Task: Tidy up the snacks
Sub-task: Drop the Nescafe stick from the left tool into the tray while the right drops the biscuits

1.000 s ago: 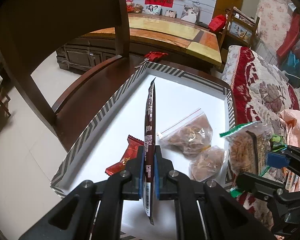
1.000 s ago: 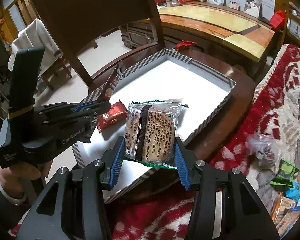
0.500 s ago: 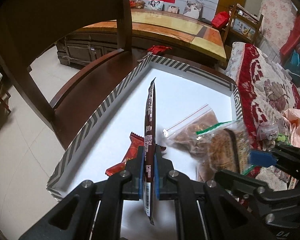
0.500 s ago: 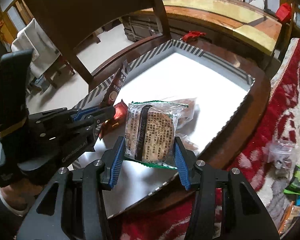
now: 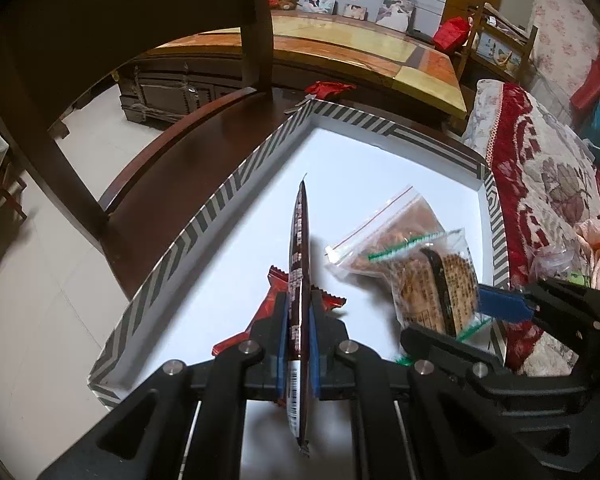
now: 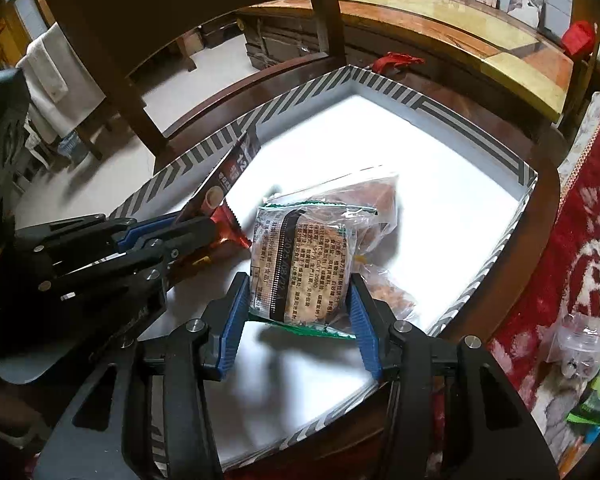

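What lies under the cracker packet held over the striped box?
Under the cracker packet, between the right gripper's opening jaws, lie clear zip bags of brown snacks on the box floor. The packet hides the bags' middles.

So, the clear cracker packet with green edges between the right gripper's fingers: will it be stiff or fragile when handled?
The cracker packet probably keeps its blocky shape, since stacked crackers fill it. Its thin, crinkled film looks slippery. The crackers likely break if the right gripper, whose jaws are opening now, squeezes hard.
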Motion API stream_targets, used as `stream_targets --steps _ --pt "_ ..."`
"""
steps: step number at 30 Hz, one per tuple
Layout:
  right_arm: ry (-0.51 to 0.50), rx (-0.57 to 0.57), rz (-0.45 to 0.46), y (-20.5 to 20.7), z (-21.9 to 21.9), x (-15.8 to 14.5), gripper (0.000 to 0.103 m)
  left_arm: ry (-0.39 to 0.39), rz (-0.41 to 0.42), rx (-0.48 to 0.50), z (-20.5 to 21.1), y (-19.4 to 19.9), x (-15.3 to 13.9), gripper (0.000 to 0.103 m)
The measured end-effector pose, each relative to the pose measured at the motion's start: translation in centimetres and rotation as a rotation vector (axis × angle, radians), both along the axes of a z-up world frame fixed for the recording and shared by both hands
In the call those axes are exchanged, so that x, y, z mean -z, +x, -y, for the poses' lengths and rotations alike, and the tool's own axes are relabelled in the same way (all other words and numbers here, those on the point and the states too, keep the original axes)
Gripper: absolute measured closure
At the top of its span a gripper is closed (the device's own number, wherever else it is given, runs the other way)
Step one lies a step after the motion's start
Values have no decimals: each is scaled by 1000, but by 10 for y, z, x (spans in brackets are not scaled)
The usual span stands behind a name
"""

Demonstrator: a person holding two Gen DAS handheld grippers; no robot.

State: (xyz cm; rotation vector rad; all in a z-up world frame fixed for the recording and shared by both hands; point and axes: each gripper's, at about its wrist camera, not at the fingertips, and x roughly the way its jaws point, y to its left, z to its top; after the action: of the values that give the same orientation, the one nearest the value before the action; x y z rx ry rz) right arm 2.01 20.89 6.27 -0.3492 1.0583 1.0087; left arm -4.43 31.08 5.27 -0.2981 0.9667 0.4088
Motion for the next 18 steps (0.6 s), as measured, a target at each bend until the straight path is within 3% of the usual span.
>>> stream_targets --steps 6,10,18 --pt "7 1 -28 -5 10 -1 52 13 -11 -18 1 -3 -2 86" --pt "12 -7 -25 -11 17 -8 52 31 -3 -37 2 -8 -8 45" --pt "64 12 -19 -25 42 -26 52 52 35 -17 18 -17 -22 30"
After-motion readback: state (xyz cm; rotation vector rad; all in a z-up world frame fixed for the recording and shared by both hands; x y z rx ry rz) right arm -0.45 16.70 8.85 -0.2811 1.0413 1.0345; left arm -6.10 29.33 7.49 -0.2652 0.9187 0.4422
